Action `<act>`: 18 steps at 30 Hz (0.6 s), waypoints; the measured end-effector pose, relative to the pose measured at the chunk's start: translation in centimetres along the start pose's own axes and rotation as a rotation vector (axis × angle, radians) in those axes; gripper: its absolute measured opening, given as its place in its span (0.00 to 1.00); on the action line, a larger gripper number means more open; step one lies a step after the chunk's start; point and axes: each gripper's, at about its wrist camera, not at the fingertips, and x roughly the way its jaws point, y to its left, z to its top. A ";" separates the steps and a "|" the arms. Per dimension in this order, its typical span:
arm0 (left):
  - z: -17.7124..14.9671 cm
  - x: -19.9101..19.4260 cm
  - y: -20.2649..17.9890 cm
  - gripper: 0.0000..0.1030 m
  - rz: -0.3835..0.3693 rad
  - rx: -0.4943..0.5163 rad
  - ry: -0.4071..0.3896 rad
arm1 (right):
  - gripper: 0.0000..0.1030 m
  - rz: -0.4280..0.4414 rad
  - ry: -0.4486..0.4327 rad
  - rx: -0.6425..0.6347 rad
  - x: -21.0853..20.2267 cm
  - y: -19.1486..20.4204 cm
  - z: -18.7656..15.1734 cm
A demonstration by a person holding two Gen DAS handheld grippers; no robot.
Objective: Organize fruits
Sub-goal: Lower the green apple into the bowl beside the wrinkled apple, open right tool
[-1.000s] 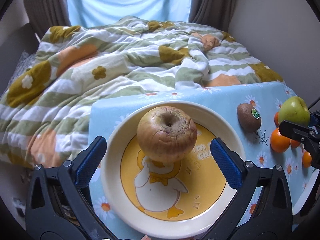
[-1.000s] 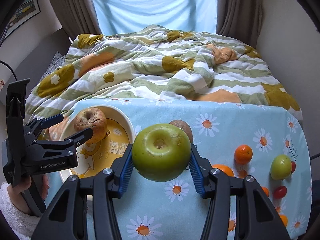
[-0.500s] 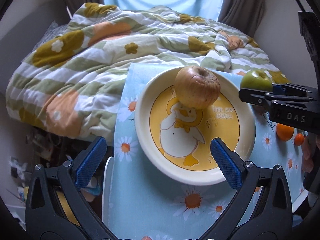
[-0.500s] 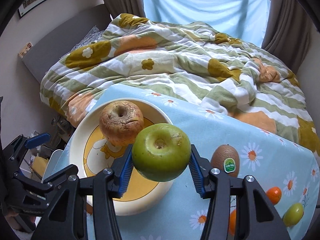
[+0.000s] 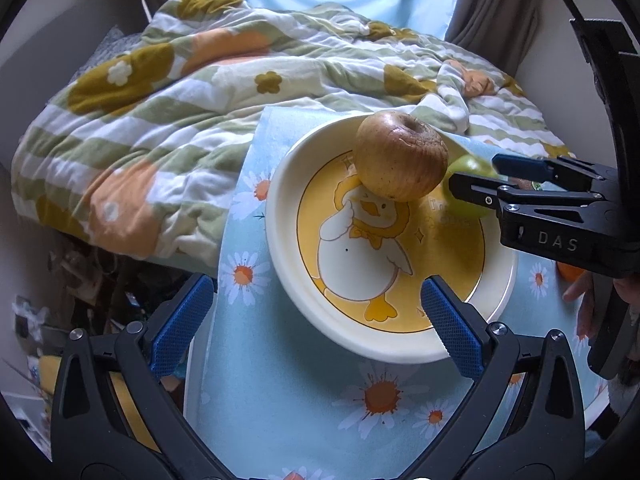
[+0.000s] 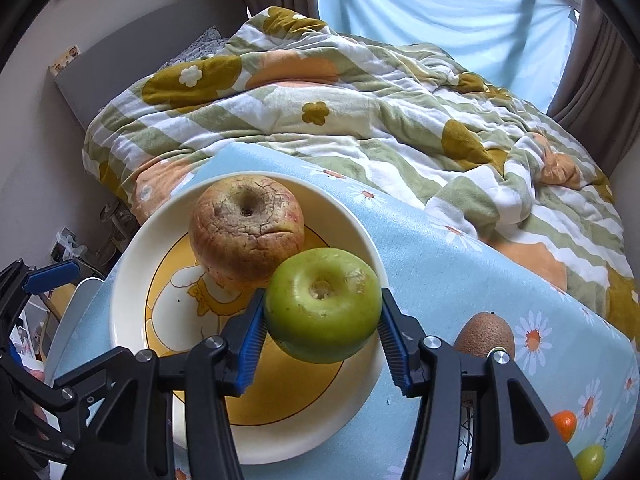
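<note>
**A:** Well, how much room is there around the plate (image 6: 132, 280)?

**B:** Not much on the left. It sits at the far left corner of the daisy tablecloth (image 6: 460, 264). The cloth's left edge runs just beside the rim, and floor clutter lies beyond it. The far edge butts against a rumpled quilt (image 6: 320, 120). There is bare cloth on the near side of the plate, and more on the right up to the kiwi (image 6: 486, 334). Further right lie a tangerine (image 6: 564, 424) and a small green fruit (image 6: 588, 460).

**A:** And the left gripper (image 5: 316, 292)?

**B:** Its jaws stand wide apart with nothing in them. It hangs over the near rim of the plate, with one blue pad over the rim and the other past the cloth's left edge.

**A:** Where is the green apple (image 6: 324, 292)?

**B:** It is between the pads of the right gripper (image 6: 322, 308), over the right part of the plate, stem hollow facing the camera. Those jaws have just been opening, yet both pads look pressed to its sides. I cannot tell whether it rests on the plate.

**A:** And the other apple?

**B:** The wrinkled brown apple (image 6: 246, 228) stands on the plate's far side, just left of the green one. I cannot tell whether the two touch.
</note>
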 end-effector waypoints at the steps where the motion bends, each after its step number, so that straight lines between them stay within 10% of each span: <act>1: -0.1 0.0 0.0 1.00 -0.001 0.000 0.003 | 0.73 0.003 -0.018 0.005 -0.4 -0.1 0.1; 3: -0.2 -0.1 -0.1 1.00 -0.003 0.003 0.006 | 0.98 0.010 -0.055 0.013 -1.1 -0.3 0.3; 18: 0.3 -4.0 -0.7 1.00 -0.022 0.066 -0.021 | 1.00 -0.025 -0.061 0.097 -5.8 0.1 -0.6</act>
